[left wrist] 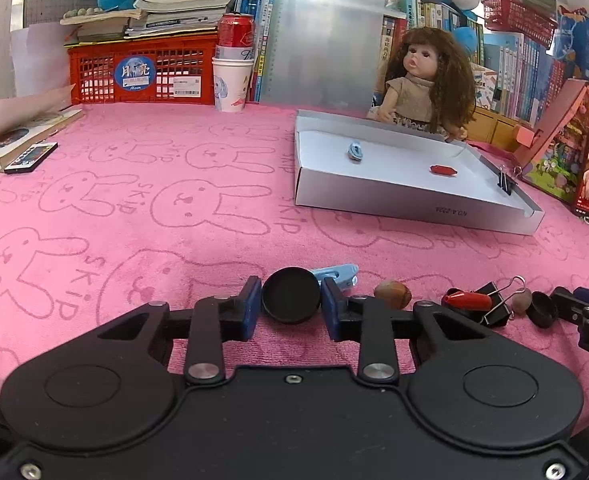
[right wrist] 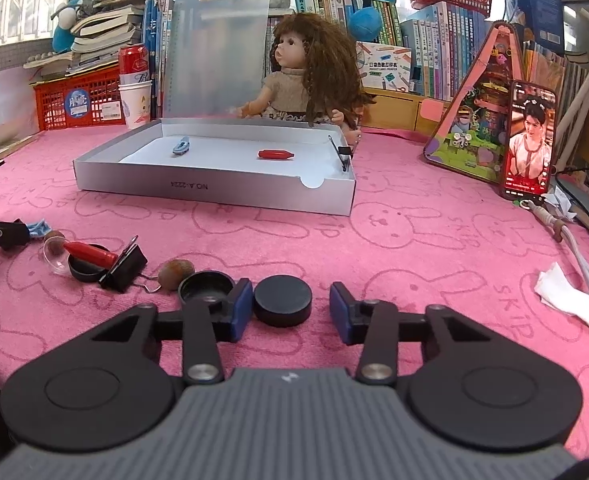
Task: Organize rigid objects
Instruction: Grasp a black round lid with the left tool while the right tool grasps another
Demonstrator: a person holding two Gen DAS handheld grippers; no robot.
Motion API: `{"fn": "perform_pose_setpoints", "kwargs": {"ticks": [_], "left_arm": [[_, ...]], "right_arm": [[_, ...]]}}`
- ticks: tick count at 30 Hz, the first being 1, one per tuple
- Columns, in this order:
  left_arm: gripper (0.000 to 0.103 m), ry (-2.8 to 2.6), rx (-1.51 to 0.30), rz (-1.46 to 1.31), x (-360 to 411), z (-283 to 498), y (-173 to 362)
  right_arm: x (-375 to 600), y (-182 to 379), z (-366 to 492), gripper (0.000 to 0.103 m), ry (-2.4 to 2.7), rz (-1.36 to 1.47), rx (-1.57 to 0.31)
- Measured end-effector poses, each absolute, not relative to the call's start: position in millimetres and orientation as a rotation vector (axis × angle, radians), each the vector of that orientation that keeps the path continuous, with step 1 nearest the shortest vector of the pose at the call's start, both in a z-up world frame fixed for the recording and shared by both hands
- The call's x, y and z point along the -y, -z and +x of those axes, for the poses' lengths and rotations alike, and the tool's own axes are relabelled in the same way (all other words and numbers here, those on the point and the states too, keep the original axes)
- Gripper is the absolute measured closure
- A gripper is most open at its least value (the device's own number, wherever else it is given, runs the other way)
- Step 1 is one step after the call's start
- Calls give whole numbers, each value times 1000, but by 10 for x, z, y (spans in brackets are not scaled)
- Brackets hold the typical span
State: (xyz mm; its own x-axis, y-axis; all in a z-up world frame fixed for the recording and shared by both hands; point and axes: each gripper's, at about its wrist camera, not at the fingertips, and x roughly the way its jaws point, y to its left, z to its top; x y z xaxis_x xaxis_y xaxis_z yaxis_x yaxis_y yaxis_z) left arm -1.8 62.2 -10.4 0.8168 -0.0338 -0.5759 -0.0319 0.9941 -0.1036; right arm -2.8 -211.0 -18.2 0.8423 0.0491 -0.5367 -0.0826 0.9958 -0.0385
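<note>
In the left wrist view my left gripper is shut on a round black cap, both blue pads against its sides, just above the pink cloth. In the right wrist view my right gripper stands open around another black cap that lies flat on the cloth. Its left pad is at the cap's edge, and a gap shows on the right. The silver box beyond holds a blue clip, a red bullet-shaped piece and a binder clip.
Loose on the cloth to the left of the right gripper lie an upturned black cap, a brown nut, a binder clip and a red piece on a further cap. A doll, a phone and cables stand around.
</note>
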Motion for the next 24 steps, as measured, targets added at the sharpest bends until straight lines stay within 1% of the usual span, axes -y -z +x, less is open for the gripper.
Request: {"fn": "perform_pose_setpoints", "kwargs": {"ticks": [2,24], "left_arm": [[73,1,-615,-108,-621,-22,98],[73,10,-567,-56,-526,72,-108]], "right_arm": [[2107,174,-18,65,-70,-58,-568],[2261,-25,120,66,-40,-28,-528]]}}
